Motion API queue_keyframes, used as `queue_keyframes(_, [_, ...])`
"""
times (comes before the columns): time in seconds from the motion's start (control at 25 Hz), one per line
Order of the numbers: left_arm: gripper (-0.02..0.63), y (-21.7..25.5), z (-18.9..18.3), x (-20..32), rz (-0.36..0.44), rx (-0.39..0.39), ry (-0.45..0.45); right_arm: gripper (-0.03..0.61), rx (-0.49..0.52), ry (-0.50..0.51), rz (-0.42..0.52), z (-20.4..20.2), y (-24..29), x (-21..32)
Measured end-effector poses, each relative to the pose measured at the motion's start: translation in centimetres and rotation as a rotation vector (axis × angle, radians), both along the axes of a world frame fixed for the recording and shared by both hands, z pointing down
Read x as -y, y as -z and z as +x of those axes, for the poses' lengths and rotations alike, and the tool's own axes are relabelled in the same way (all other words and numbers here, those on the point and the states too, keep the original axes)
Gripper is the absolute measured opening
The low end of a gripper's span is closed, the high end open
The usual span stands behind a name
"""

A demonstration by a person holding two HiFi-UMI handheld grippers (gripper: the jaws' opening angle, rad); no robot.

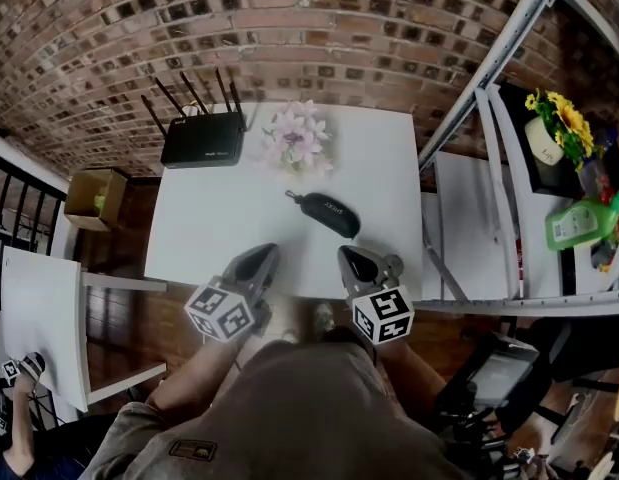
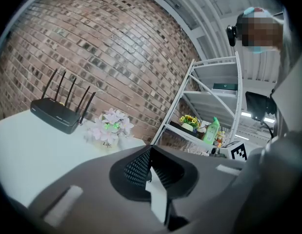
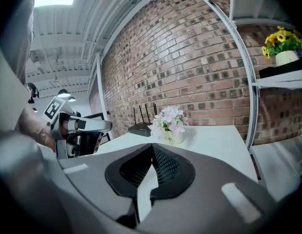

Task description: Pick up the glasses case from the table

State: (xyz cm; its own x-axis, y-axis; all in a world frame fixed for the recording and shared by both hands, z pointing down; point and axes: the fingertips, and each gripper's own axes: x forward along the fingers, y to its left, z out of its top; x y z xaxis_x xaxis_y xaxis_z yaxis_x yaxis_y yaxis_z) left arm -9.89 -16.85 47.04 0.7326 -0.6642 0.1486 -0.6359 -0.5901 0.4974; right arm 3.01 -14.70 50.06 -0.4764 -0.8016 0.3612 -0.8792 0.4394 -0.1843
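The grey left tongs (image 1: 261,256) and grey right tongs (image 1: 349,258) hang over the near edge of the white surface (image 1: 199,238), each pressed together on nothing, apparently poised to approach. The black oval zip-up glasses case (image 1: 327,213) lies untouched mid-surface, just ahead of the right tongs, which seem best placed to take it.

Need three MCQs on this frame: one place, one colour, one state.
1. The glasses case lies: A) nearer the person than the flowers B) on the router C) on the shelf
2. The case is: A) white B) black C) green
3. Right gripper is: A) wide open B) shut on the case C) shut, empty

1A: on the table, it sits below the flowers in the head view. 2B: dark shell. 3C: fingers meet, nothing between.
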Motion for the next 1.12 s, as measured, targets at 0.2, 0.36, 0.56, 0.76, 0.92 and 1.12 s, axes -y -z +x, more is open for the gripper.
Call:
queue_keyframes(0.2, [0.002, -1.8, 0.8, 1.3, -0.045, 0.020, 0.013, 0.012, -0.031, 0.030, -0.051, 0.9, -2.7, 1.9])
queue_keyframes(0.36, [0.002, -3.3, 1.3, 2.0, -0.082, 0.033, 0.017, 0.012, -0.043, 0.048, -0.089, 1.4, -4.6, 3.1])
queue_keyframes(0.56, [0.002, -5.3, 1.8, 3.0, -0.127, 0.050, 0.020, 0.026, -0.061, 0.066, -0.127, 1.9, -6.7, 4.7])
queue_keyframes(0.76, [0.002, -7.2, 2.2, 3.6, -0.170, 0.073, 0.020, 0.117, -0.115, 0.091, -0.160, 2.5, -8.9, 5.9])
queue_keyframes(0.92, [0.002, -8.2, 2.6, 3.9, -0.201, 0.083, 0.018, 0.247, -0.170, 0.093, -0.194, 3.3, -10.8, 7.0])
queue_keyframes(1.12, [0.002, -8.8, 2.7, 4.2, -0.227, 0.091, 0.023, 0.362, -0.245, 0.154, -0.222, 3.2, -12.8, 8.1])
